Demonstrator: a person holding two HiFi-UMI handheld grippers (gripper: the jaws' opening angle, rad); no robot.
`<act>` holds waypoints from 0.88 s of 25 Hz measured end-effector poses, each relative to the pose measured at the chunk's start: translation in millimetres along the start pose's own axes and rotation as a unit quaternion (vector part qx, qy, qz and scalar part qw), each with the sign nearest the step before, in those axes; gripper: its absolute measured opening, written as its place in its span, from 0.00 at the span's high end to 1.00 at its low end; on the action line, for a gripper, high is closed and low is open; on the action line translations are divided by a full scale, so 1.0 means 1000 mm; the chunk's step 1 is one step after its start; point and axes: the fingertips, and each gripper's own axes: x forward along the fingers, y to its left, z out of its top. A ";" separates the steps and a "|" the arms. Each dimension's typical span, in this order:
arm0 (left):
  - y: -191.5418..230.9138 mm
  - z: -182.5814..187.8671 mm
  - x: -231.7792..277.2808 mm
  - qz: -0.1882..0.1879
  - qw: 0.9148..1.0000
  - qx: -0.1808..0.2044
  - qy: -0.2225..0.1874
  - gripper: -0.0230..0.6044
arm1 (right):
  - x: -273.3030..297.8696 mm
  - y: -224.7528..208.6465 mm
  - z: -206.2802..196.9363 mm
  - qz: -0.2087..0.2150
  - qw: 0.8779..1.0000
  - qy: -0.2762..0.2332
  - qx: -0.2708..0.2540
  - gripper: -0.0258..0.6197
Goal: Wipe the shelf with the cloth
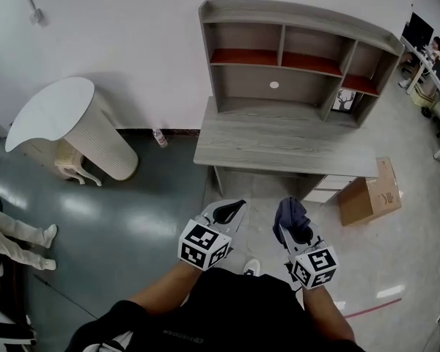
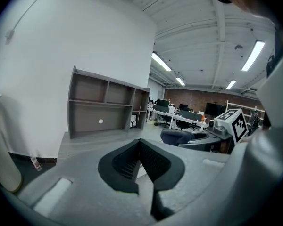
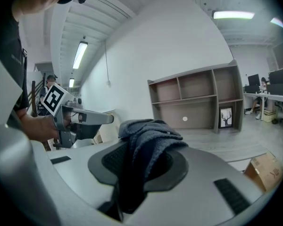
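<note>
The grey wooden shelf (image 1: pixel 293 57) stands on a desk (image 1: pixel 279 141) against the white wall, ahead of both grippers and out of reach. Its compartments hold almost nothing; it also shows in the left gripper view (image 2: pixel 104 107) and the right gripper view (image 3: pixel 198 100). My right gripper (image 1: pixel 295 227) is shut on a dark blue cloth (image 1: pixel 290 213), which bunches up between the jaws (image 3: pixel 148 142). My left gripper (image 1: pixel 231 210) is held beside it at waist height, jaws together with nothing between them (image 2: pixel 140 142). Both hover over the floor in front of the desk.
A cardboard box (image 1: pixel 370 193) sits on the floor at the desk's right end. A white ribbed pedestal table (image 1: pixel 66 123) stands at the left, with a small bottle (image 1: pixel 160 138) by the wall. A person's legs (image 1: pixel 22 233) are at far left. A framed deer picture (image 1: pixel 345 100) sits in the lower right compartment.
</note>
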 end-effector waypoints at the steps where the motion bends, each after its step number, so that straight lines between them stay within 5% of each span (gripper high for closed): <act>1: -0.003 0.003 0.009 -0.001 1.000 0.002 0.000 0.95 | 0.000 -0.009 0.001 0.000 1.000 -0.001 0.002 0.81; 22: 0.016 0.029 0.118 -0.027 0.999 0.023 0.021 0.95 | 0.036 -0.097 0.007 -0.013 0.999 0.004 0.029 0.81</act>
